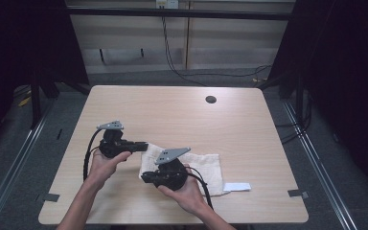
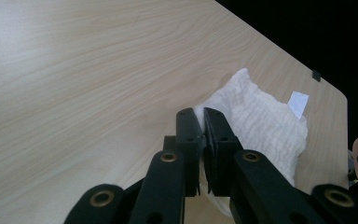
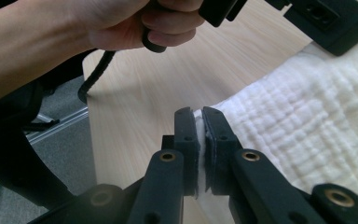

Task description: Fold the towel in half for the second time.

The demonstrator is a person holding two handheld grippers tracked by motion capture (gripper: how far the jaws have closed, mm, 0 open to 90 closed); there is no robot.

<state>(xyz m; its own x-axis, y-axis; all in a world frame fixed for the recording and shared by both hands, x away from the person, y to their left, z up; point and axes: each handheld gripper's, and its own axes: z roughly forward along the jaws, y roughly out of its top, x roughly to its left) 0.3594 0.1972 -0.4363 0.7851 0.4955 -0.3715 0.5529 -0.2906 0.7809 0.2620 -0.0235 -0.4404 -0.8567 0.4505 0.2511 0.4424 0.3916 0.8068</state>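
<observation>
Black claws (image 2: pixel 200 122) (image 3: pixel 199 120), brass-ringed pivots, grey three-cornered plates, black cables, bare forearms

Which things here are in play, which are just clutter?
In play:
- white cloth
- left gripper, fingers shut on a cloth edge
- right gripper, likewise

Lying about:
- white paper slip
- black tape tabs
- table's round hole
</observation>
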